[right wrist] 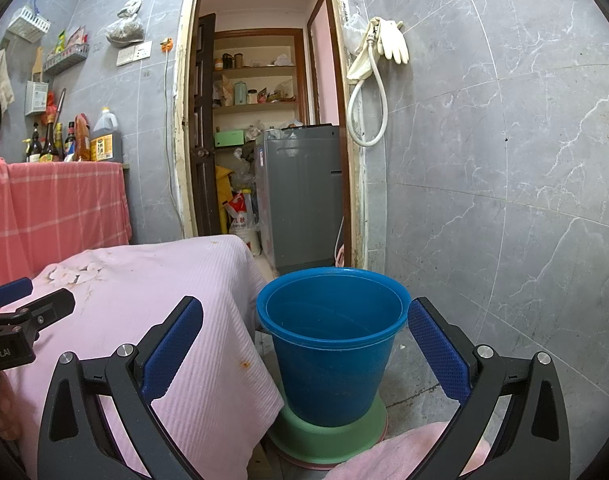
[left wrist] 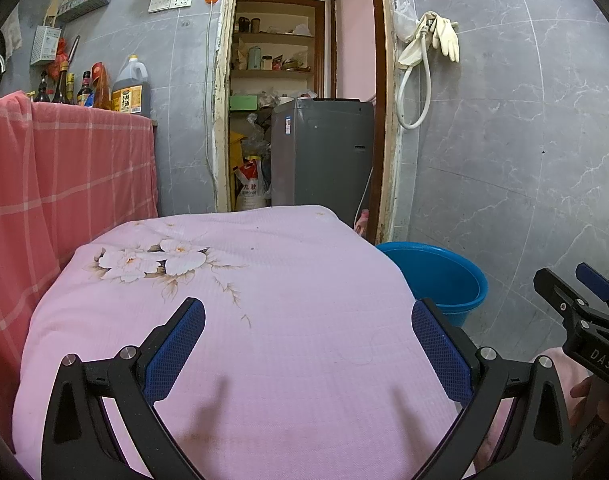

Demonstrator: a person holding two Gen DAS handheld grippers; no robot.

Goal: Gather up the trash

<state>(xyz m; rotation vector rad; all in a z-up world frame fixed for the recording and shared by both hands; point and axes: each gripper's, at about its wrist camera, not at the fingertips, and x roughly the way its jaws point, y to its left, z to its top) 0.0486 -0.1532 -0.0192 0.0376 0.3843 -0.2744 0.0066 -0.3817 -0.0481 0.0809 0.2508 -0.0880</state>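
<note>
A blue bucket stands on a green base on the floor, right of a table under a pink flowered cloth. The bucket also shows in the left wrist view. My left gripper is open and empty above the pink cloth. My right gripper is open and empty, its fingers on either side of the bucket in view, in front of it. The right gripper shows at the right edge of the left wrist view. No loose trash shows on the cloth.
A counter under a red checked cloth stands at the left with several bottles on it. A doorway behind leads to a grey washing machine and shelves. A grey tiled wall with hanging gloves is at the right.
</note>
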